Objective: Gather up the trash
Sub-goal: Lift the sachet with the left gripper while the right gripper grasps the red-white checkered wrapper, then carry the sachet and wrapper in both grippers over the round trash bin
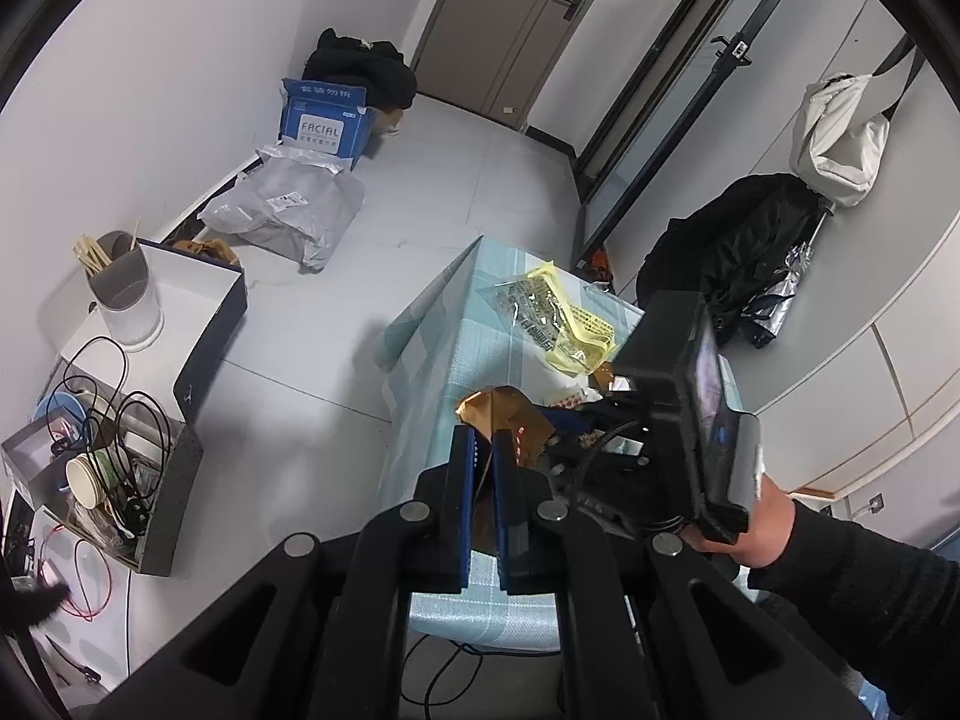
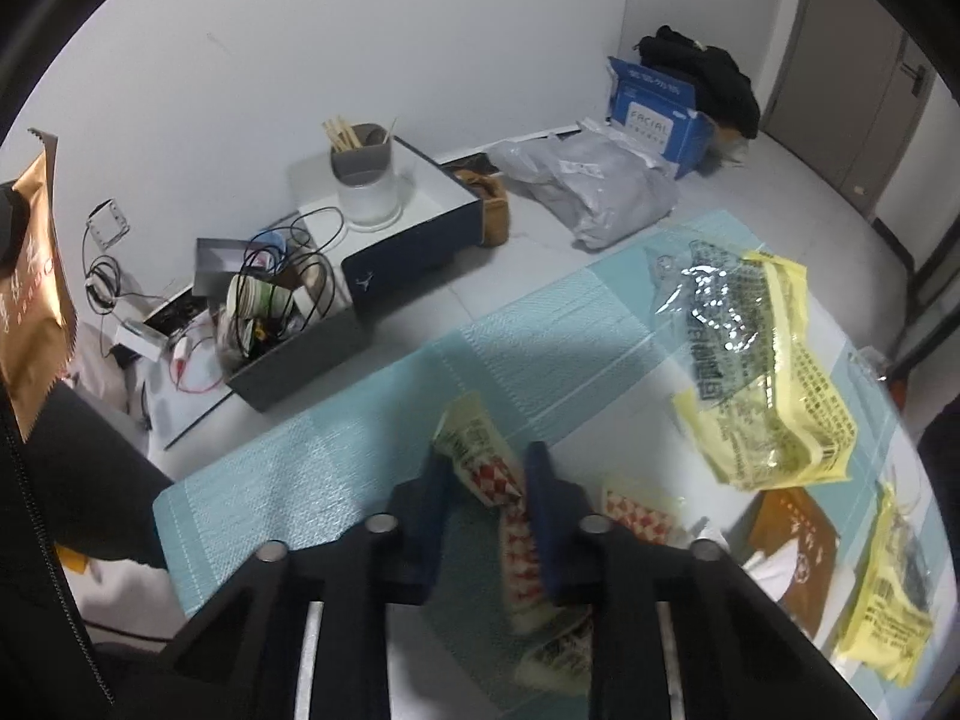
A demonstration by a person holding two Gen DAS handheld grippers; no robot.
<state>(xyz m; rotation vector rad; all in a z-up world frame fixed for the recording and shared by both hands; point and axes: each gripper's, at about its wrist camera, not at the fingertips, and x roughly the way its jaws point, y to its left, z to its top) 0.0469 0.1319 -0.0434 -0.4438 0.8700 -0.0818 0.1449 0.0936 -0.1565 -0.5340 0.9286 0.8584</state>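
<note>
My left gripper (image 1: pixel 485 438) is shut on a brown foil wrapper (image 1: pixel 501 411) and holds it above the table's near corner; the same wrapper shows at the left edge of the right wrist view (image 2: pixel 33 276). My right gripper (image 2: pixel 487 468) is shut on a red-and-white checked wrapper (image 2: pixel 489 468) just above the light-blue tablecloth (image 2: pixel 336 468). A yellow-and-clear plastic bag (image 2: pixel 756 360) lies on the table to the right, and also shows in the left wrist view (image 1: pixel 558 318). Another brown packet (image 2: pixel 792 552) and a yellow wrapper (image 2: pixel 888 600) lie at the far right.
On the floor stand a grey box (image 2: pixel 300 354) full of cables and paper cups, a dark-blue shoebox (image 2: pixel 414 240) with a grey bin (image 2: pixel 363 180) holding chopsticks, a grey plastic bag (image 2: pixel 594 192) and a blue tissue carton (image 2: pixel 654 114). Doors stand beyond.
</note>
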